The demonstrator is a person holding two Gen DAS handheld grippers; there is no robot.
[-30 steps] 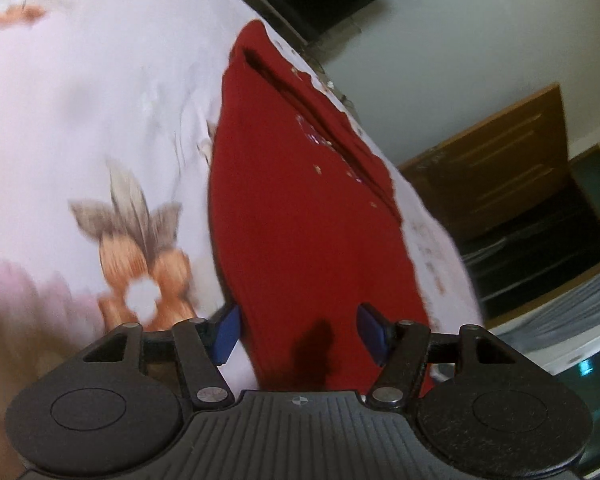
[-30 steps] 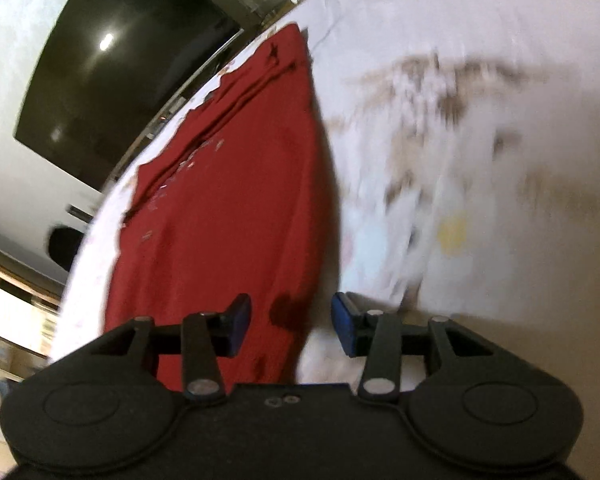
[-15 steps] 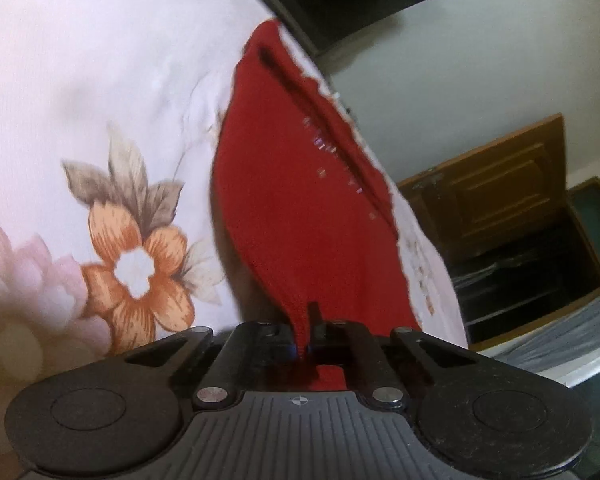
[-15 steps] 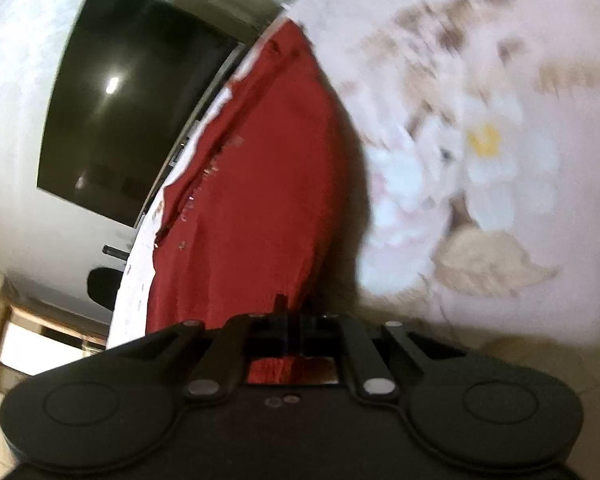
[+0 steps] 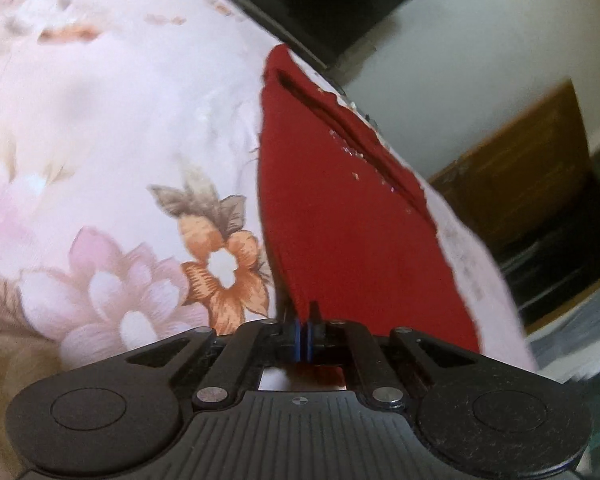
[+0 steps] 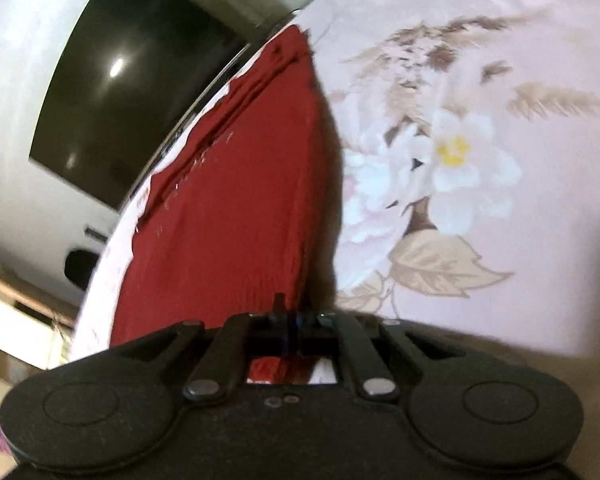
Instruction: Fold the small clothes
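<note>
Both grippers — left gripper [image 5: 303,330] and right gripper [image 6: 294,326] — are pinching the red garment's [image 5: 340,216] near corners on the bed [image 5: 100,140]; thin pinches risk slipping, spoiling the fold.

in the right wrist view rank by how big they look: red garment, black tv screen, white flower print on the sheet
1. red garment, the largest patch in the frame.
2. black tv screen, though it sits farther back, so its true size is unsure.
3. white flower print on the sheet, the smallest.
</note>
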